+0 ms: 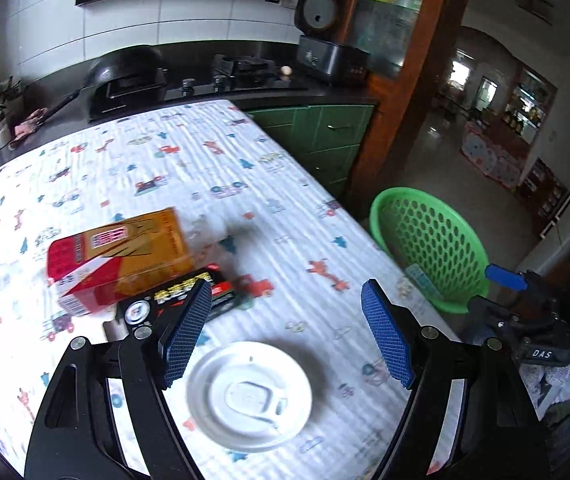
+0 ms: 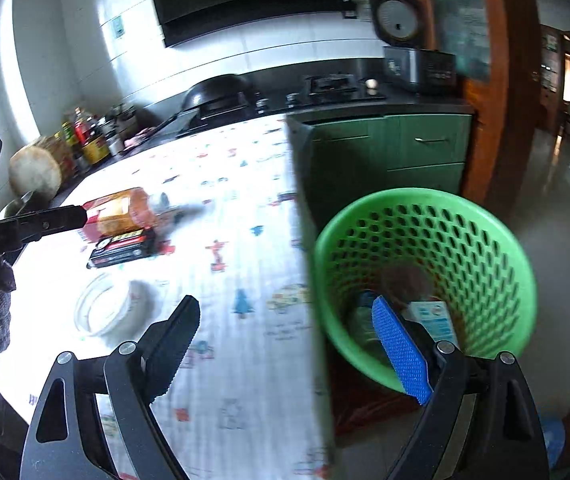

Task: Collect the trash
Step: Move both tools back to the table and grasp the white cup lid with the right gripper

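My left gripper (image 1: 285,332) is open over the patterned tablecloth (image 1: 205,168), nothing between its blue pads. Just below it lies a white round plastic lid (image 1: 249,396). Further left sit an orange and red carton (image 1: 121,256) and a black packet (image 1: 181,296) lying against it. My right gripper (image 2: 289,348) is open and empty, straddling the table's edge beside the green perforated basket (image 2: 425,280) on the floor. Inside the basket lie a pale blue carton (image 2: 433,320) and darker trash. The lid (image 2: 105,312), carton (image 2: 125,212) and packet (image 2: 125,248) also show in the right wrist view.
A dark counter behind the table holds a wok (image 1: 125,72), a gas hob (image 1: 245,68), an egg (image 1: 286,71) and a rice cooker (image 1: 329,56). Bottles and jars (image 2: 81,140) stand at the left. Green cabinets (image 2: 405,152) and a wooden door frame (image 2: 497,80) border the floor.
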A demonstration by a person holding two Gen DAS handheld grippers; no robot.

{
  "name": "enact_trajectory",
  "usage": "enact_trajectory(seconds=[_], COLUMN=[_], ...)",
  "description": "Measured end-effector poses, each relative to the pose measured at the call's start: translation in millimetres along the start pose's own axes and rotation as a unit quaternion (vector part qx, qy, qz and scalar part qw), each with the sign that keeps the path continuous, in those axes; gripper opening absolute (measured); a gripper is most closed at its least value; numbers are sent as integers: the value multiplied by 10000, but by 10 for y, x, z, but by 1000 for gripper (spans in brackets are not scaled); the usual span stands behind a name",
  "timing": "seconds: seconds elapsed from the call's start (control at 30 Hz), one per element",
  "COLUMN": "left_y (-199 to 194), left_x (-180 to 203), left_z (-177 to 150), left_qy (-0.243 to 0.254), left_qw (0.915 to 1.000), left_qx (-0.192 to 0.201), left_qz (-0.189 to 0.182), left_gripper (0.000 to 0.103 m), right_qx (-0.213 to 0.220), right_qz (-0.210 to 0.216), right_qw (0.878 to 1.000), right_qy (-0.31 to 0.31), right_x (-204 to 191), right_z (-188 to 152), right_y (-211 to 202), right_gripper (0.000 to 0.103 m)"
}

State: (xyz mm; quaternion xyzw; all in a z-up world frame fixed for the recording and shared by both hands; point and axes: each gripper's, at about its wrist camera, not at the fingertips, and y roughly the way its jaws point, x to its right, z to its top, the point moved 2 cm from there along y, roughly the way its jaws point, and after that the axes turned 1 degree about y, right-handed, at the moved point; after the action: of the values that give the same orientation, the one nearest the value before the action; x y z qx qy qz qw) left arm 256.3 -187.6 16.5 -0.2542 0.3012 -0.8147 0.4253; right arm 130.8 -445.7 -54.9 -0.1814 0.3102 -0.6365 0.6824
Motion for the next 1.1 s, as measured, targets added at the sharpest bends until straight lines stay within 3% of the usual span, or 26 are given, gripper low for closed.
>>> enact_trajectory(seconds=[0.27, 0.6, 0.87, 1.1], left_y=[-292, -322, -229, -89], left_x=[-768, -1095, -1218, -1210], left_z=[-111, -396, -568, -641], left_qy=[-532, -765, -774, -667], left_qw=[9979, 9965, 9966, 9973], left_qx=[126, 12, -147, -294], left_qz=[346, 329, 220, 70], left_gripper=[75, 65, 63, 61], right_qx=[-416, -849, -1041, -1208], right_qz=[606, 1164, 927, 735], right_qw=[9958, 9828, 9743, 9740], right_qy=[-542, -1155, -1769, -1772], right_x=[-707, -1565, -1920, -1946], right_z=[25, -160, -323, -329], right_y=[342, 684, 922, 1172], right_gripper=[85, 91, 94, 95])
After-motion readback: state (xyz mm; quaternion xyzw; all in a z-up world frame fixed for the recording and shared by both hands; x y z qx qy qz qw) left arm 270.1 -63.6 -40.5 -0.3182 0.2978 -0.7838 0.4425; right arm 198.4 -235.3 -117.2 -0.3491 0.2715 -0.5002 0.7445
